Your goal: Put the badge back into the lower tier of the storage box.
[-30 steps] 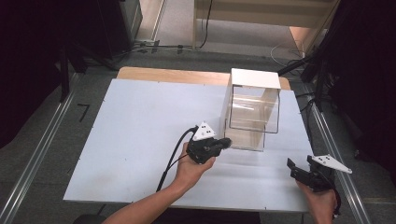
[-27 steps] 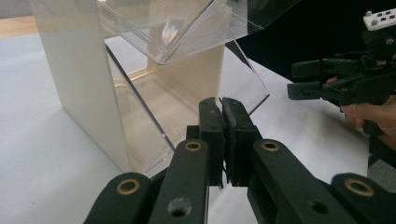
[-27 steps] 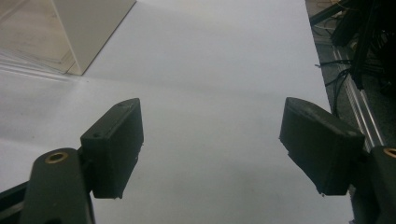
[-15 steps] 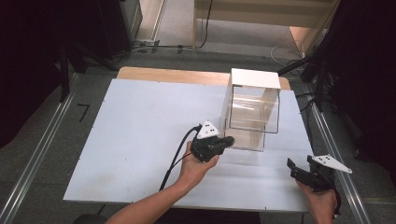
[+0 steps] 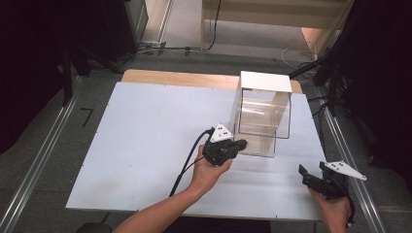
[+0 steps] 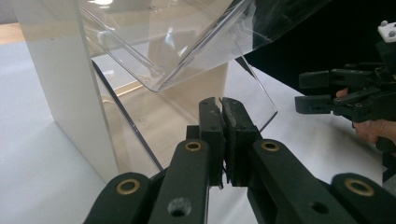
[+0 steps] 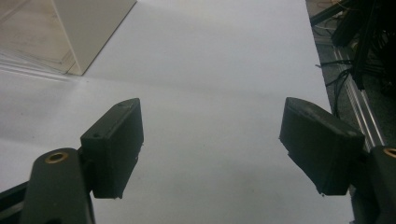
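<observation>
My left hand-held gripper, jaws pressed together, sits at the clear plastic box on the white tabletop, while my right hand-held gripper gapes wide nearby.

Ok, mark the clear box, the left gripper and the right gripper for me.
clear box (image 5: 262, 119): high view, on its transparent front wall.
left gripper (image 6: 223, 121): left gripper view, where its two fingers meet, shut.
right gripper (image 7: 210, 144): right gripper view, midway between its spread fingers, over the table.

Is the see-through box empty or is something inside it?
Empty, it seems. Through the clear plastic box with a white side panel you see just its own clear walls and the white table.
</observation>
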### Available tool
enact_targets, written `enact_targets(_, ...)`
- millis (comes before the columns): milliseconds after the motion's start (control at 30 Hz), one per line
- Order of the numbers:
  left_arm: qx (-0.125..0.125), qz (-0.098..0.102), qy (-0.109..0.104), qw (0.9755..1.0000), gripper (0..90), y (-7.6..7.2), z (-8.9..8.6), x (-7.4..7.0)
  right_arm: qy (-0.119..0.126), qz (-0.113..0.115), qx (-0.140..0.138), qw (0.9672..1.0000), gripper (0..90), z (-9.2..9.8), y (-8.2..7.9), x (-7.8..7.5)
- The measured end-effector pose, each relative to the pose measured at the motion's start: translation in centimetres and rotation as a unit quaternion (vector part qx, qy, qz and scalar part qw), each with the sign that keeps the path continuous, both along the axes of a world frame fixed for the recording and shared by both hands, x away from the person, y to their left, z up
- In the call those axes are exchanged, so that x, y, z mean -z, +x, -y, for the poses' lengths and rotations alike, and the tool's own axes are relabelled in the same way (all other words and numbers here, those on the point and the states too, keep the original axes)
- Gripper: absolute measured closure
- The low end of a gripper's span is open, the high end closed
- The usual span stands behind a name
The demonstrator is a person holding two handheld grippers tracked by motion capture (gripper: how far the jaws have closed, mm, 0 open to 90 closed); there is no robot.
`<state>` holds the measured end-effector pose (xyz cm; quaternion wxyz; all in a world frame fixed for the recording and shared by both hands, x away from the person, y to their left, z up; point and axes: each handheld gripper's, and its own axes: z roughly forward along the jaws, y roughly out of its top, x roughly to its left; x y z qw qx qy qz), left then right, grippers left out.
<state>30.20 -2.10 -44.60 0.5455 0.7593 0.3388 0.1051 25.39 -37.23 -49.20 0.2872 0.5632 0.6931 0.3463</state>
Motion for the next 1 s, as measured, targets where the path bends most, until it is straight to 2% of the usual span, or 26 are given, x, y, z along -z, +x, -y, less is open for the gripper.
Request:
enact_targets(233, -0.003, 0.001, 0.007, 1.0000, 88.4, 0.4, 0.5, 0.2, 0.000, 0.000, 0.000, 1.0000, 19.7, 0.0, 0.0, 0.0)
enact_targets(333, -0.005, -0.005, 0.005, 1.0000, 87.2, 0.6, 0.6, 0.4, 0.000, 0.000, 0.001, 1.0000, 19.7, 0.0, 0.0, 0.0)
enact_targets(433, -0.001, -0.011, 0.005, 0.9999, 74.8, 0.7, 0.7, 0.5, 0.001, 0.000, 0.001, 1.0000, 19.6, 0.0, 0.0, 0.0)
enact_targets(500, 0.001, -0.010, 0.005, 0.9999, 71.1, 0.6, 0.7, 0.5, 0.001, 0.001, 0.001, 1.0000, 19.6, 0.0, 0.0, 0.0)
enact_targets(733, -0.002, -0.005, 0.009, 0.9999, 65.6, 0.3, 0.4, 0.3, 0.001, 0.000, 0.000, 1.0000, 19.7, 0.0, 0.0, 0.0)
enact_targets(1000, 0.001, -0.010, 0.006, 0.9999, 61.0, -0.3, 0.0, 0.1, 0.000, -0.001, 0.000, 1.0000, 19.7, 0.0, 0.0, 0.0)
